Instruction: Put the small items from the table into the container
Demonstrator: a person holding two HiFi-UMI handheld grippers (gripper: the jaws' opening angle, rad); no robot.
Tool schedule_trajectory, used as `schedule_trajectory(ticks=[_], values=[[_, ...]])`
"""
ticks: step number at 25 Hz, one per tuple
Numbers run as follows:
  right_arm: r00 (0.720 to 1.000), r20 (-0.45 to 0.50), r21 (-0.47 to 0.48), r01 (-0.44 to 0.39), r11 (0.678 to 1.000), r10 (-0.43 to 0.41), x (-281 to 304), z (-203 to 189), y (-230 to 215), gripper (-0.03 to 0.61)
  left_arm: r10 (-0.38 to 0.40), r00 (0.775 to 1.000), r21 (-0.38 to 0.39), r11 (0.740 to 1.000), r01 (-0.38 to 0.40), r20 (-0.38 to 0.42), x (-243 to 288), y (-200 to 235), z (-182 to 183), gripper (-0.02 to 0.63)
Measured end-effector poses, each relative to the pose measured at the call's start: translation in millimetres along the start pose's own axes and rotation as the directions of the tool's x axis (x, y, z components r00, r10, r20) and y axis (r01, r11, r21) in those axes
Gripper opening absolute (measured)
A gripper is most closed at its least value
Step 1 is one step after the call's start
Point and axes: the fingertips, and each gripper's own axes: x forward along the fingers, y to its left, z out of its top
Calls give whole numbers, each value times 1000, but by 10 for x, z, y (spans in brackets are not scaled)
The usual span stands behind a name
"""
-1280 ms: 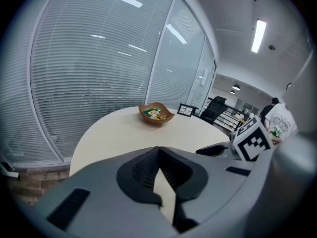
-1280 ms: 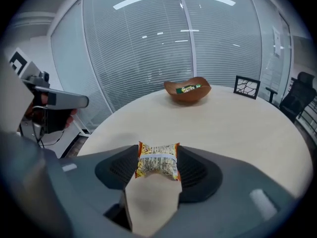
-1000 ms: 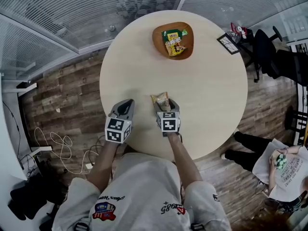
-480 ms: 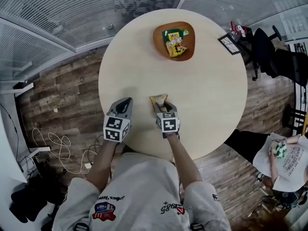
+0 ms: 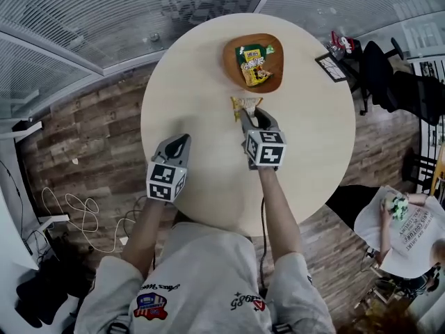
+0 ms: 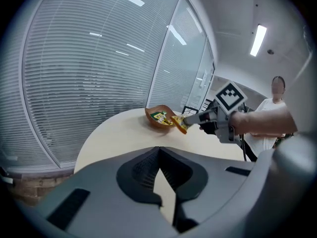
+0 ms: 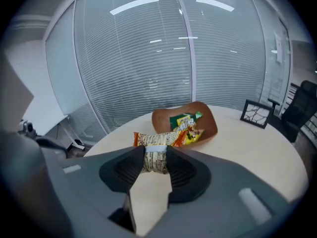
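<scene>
A brown bowl [image 5: 229, 67] at the table's far side holds green and yellow snack packets [image 5: 252, 64]. My right gripper [image 5: 249, 115] hangs just short of the bowl. Its jaws are closing, and the pads pinch an orange and white snack packet [image 5: 245, 105] that is lifted off the round beige table [image 5: 195, 103]. In the right gripper view the packet [image 7: 155, 144] sticks out past the fingers with the bowl [image 7: 161, 119] right behind it. My left gripper [image 5: 179, 142] sits shut and empty over the table's near left; the left gripper view shows the held packet [image 6: 179, 125] beside the bowl [image 6: 154, 123].
A small picture frame [image 5: 331, 65] stands at the table's far right edge. Beyond it are a black chair [image 5: 389, 75] and red items. A seated person [image 5: 403, 228] holds papers at the lower right. Cables [image 5: 83, 214] lie on the wooden floor at the left. Blinds cover the glass walls.
My right gripper closed on the snack packet near the table's front edge, lifted it and carried it across the table up to the bowl. The left gripper drifted slightly left.
</scene>
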Motion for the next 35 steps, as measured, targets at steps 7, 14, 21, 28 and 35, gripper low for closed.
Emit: schedule_trajectory(ticks=[7,14,21,28,35], values=[[999,-36,-25,6,1000,-7,497,716,-369,140,11,1000,-7,1000,-11,7,-22,77,65,6],[994,-96,21,50,999,-48,887,756,-587,141,27,1000,-21,999,-27,-3,-95,157,-18,6],[991,-98,-32,87,996,-90,922,673,-633,153,37,999,-17,999,-37,0,-139,215,-26,6],[998,37,29,59,998,-60,344,737,-527,50,34,999,-1,999,-34,13,-163,89,35,6],[995,96,2,-15,1000,15,-501,50,-84,2,24,999,25,999,-25,26,-253,-212,58,6]])
